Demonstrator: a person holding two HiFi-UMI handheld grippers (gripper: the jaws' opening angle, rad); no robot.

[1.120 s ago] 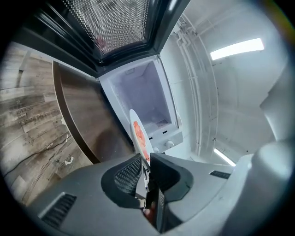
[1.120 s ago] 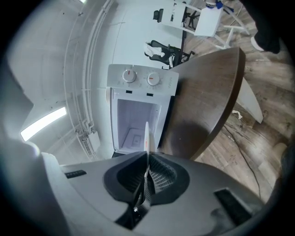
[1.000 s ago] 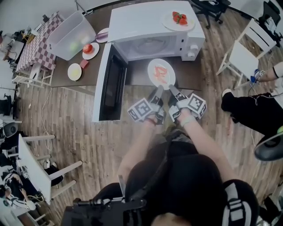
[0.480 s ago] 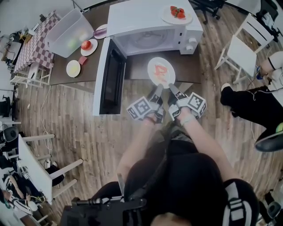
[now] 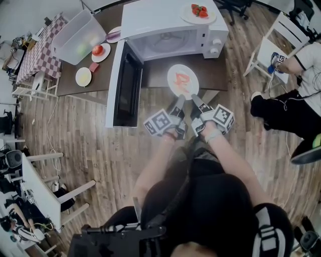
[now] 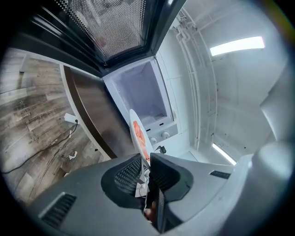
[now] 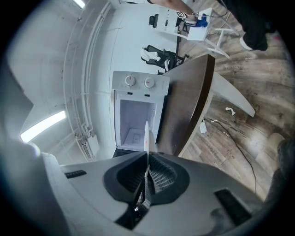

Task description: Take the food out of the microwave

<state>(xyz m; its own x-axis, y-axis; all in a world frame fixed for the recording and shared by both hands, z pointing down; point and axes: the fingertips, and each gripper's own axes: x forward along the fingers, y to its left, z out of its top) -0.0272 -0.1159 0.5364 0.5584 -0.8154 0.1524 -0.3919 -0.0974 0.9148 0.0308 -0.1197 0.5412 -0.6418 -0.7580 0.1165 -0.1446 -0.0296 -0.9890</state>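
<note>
The white microwave [image 5: 170, 30] stands on a dark table with its door [image 5: 123, 88] swung open to the left. A white plate [image 5: 182, 80] with red-orange food hangs in front of the empty cavity, above the table. My left gripper [image 5: 179, 104] and right gripper [image 5: 195, 103] are both shut on the plate's near rim, side by side. In the left gripper view the plate [image 6: 138, 136] runs edge-on out of the left gripper [image 6: 145, 168]. In the right gripper view the plate's thin rim [image 7: 146, 138] stands between the pads of the right gripper [image 7: 147, 174], with the cavity [image 7: 136, 117] beyond.
A plate of strawberries [image 5: 198, 12] rests on top of the microwave. Left of it are a clear plastic bin [image 5: 80, 36], a plate with a tomato [image 5: 100, 52] and a yellow plate [image 5: 83, 77]. White chairs [image 5: 273, 55] and a seated person [image 5: 296, 113] are at the right.
Both grippers have drawn the plate a little away from the microwave's mouth, toward me. The person at the right has shifted.
</note>
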